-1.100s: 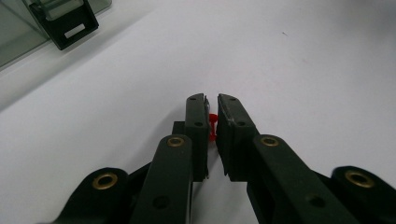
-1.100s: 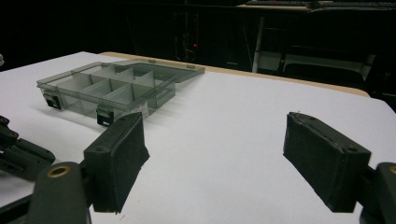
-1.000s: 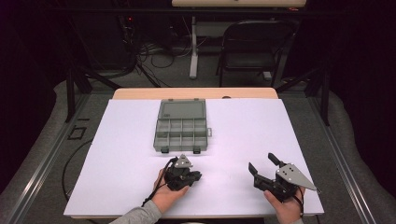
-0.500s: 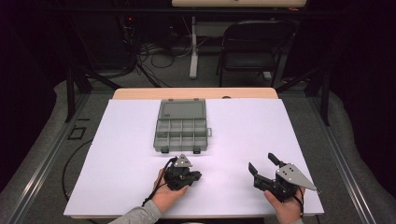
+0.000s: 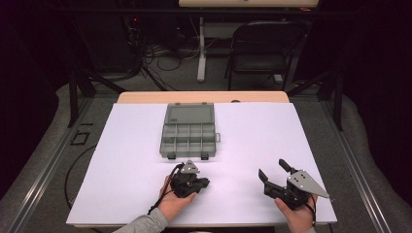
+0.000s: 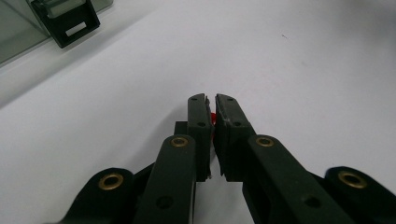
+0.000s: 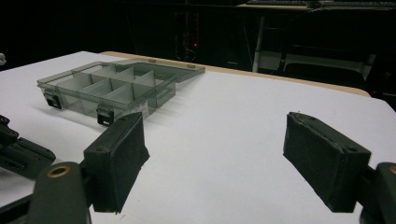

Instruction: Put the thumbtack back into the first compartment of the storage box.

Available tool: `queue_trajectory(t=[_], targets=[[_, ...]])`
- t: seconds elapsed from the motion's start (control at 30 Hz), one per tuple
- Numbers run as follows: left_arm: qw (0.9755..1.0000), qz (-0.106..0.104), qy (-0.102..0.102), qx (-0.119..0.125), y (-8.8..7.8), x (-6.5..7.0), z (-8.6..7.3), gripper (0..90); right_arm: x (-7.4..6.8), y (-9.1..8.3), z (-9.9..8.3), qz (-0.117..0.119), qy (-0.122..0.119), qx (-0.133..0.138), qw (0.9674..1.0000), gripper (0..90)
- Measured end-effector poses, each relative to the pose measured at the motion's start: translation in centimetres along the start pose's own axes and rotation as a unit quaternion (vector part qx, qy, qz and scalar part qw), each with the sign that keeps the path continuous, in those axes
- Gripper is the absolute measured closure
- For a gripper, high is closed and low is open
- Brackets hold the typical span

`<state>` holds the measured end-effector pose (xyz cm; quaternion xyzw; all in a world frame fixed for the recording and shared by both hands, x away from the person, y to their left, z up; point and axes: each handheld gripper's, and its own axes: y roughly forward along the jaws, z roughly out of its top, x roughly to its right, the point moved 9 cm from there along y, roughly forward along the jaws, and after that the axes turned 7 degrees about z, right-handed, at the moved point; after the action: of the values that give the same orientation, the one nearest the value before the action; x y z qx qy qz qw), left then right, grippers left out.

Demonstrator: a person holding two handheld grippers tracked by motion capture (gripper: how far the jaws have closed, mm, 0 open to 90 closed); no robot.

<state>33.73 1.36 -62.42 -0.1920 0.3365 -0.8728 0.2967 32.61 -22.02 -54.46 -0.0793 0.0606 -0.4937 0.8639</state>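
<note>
Grippers rest low in the high view, one in each of our hands, on a white table cover (image 5: 121, 160). Our left gripper (image 5: 204, 183) sits near the bottom centre, jaws closed on a small red piece (image 6: 213, 116) that peeks between the pads in the left gripper view. Our right gripper (image 5: 273, 172) sits at the lower right, jaws spread wide and empty.

A grey compartment box (image 5: 188, 130) lies above the left gripper, in the middle of the frame, lid folded back, its cells seemingly empty. Its black latch (image 6: 65, 18) shows at the upper left of the left gripper view.

We judge the main risk to be the red piece slipping. Little of it shows between the pads, so a tilt or jolt on the way to the box could drop it onto the cover or into the wrong cell.

Beyond the cover, a wooden table edge (image 5: 204, 96) runs across. The room behind is dark, with a folding chair (image 5: 265, 48) at the upper right and cables (image 5: 160, 56) on the floor at upper centre.
</note>
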Motion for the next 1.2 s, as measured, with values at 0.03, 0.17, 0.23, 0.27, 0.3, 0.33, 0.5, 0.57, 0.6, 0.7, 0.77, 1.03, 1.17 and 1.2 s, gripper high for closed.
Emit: queue_trajectory(t=[0.03,0.17,0.23,0.27,0.3,0.33,0.5,0.57,0.6,0.7,0.77,1.03,1.17,1.2], targets=[[1.0,0.0,-0.001,0.0,0.0,0.0,0.0,85.2,0.0,0.0,0.0,0.0,0.0,0.0,1.0,20.3],[1.0,0.001,-0.002,0.002,-0.2,-0.1,0.2,85.2,0.0,0.0,0.0,0.0,0.0,0.0,1.0,20.3],[1.0,0.001,-0.002,0.006,-0.3,-0.1,0.3,85.2,0.0,0.0,0.0,0.0,-0.001,0.0,1.0,20.3],[1.0,0.001,-0.002,0.007,-0.4,-0.2,0.4,85.2,0.0,0.0,0.0,0.0,-0.001,0.0,1.0,20.3],[1.0,0.001,-0.003,0.008,-0.5,-0.2,0.4,85.2,0.0,0.0,0.0,0.0,-0.001,0.0,1.0,20.3],[0.9999,0.001,-0.005,0.011,-0.6,-0.3,0.5,85.2,0.0,0.0,0.0,0.0,0.0,-0.001,1.0,20.3],[0.9998,0.003,-0.009,0.019,-1.2,-0.6,1.0,85.2,0.0,0.0,0.0,0.0,-0.001,-0.001,1.0,20.3],[0.9997,0.004,-0.01,0.02,-1.5,-0.9,1.1,85.2,0.0,0.0,0.0,0.0,-0.001,-0.001,1.0,20.3],[0.9997,0.004,-0.01,0.02,-1.6,-1.0,1.2,85.2,0.0,0.0,0.0,0.0,-0.001,0.0,1.0,20.3],[0.9996,0.007,-0.014,0.024,-2.1,-1.5,1.5,85.2,0.0,0.0,0.0,0.0,0.0,-0.001,1.0,20.3],[0.9993,0.01,-0.017,0.03,-2.5,-2.0,1.8,85.2,0.1,0.0,0.0,-0.001,-0.001,0.0,1.0,20.3],[0.9982,0.031,-0.026,0.045,-4.0,-4.0,2.6,85.2,0.2,-0.1,0.0,-0.001,0.001,0.001,1.0,20.3],[0.9972,0.039,-0.035,0.054,-5.0,-5.1,2.9,85.2,0.2,-0.1,0.0,-0.001,0.002,0.001,1.0,20.3],[0.9967,0.042,-0.039,0.057,-5.2,-5.4,3.0,85.2,0.2,-0.1,0.0,-0.001,0.002,0.001,1.0,20.3]])
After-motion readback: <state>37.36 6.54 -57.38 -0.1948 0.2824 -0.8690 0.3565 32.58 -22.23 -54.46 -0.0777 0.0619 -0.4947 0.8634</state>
